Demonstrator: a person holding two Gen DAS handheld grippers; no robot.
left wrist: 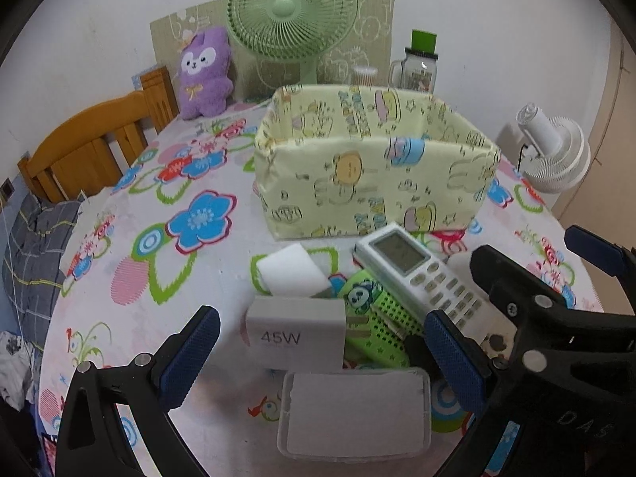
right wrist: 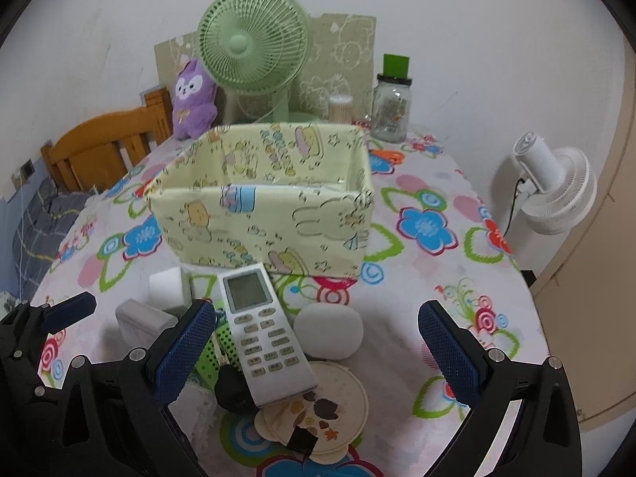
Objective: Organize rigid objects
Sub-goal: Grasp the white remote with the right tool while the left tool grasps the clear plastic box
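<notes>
Only the left wrist view shows the clear plastic case (left wrist: 353, 413) lying nearest the camera and the "45W" print on the grey charger box (left wrist: 296, 332) just behind it. Only the right wrist view shows the round white puck (right wrist: 329, 330) beside the remote control (right wrist: 264, 330) and the round patterned lid (right wrist: 330, 405) under the remote's near end.

Both views show the remote slanting over a green perforated case (left wrist: 373, 318), with a white sponge block (left wrist: 292, 270) next to the charger box. This cluster sits on the flowered worktop (left wrist: 131, 238) in front of the yellow fabric bin (left wrist: 373, 167), which stands open-topped.

The left gripper (left wrist: 318, 361) has its jaws apart, framing the charger box and plastic case without touching them. The right gripper (right wrist: 318, 349) has its jaws apart around the remote and puck, holding nothing.

Behind the bin stand a green fan (left wrist: 292, 12), a purple plush toy (left wrist: 204, 73) and a glass jar (left wrist: 419, 67). A white fan (right wrist: 556, 194) stands off the worktop's right edge.
</notes>
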